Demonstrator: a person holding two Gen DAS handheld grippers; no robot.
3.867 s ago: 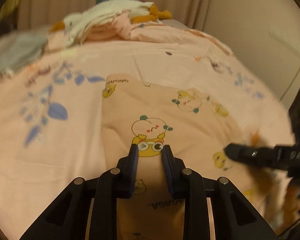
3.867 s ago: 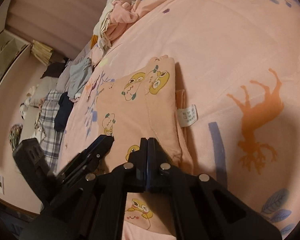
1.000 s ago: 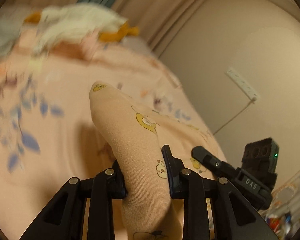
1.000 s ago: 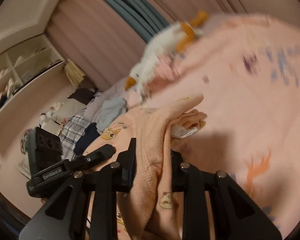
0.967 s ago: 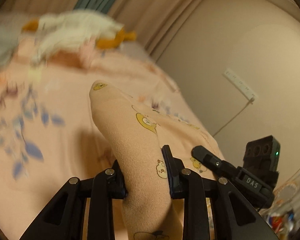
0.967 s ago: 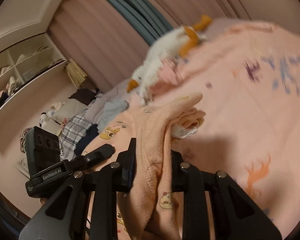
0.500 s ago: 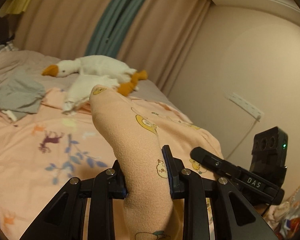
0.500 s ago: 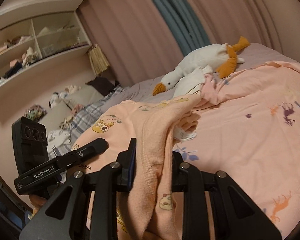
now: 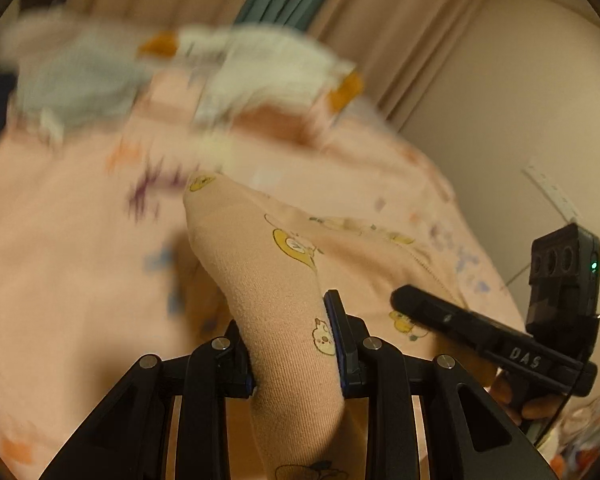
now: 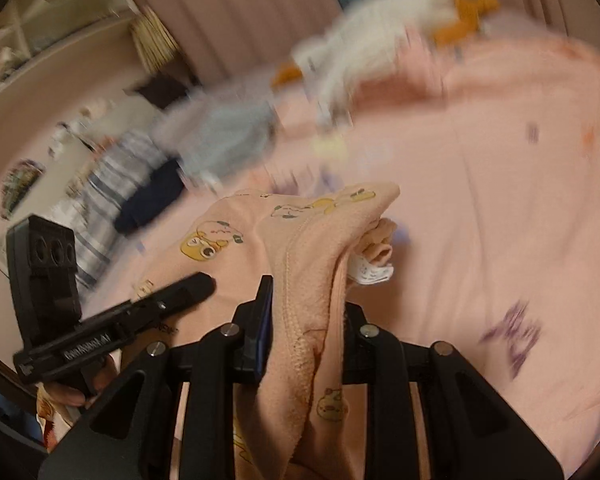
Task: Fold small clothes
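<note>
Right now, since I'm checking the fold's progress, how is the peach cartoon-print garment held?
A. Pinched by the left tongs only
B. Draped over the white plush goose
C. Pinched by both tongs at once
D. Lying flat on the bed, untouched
C: the left tongs clamp one bunched edge of the peach garment, and the right tongs clamp another fold of it, with the fabric stretched between them above the pink bedsheet.

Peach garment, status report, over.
Left hand-held gripper and right hand-held gripper both clamped on the peach garment. Garment lifted above the bed. Nothing in the way.
</note>
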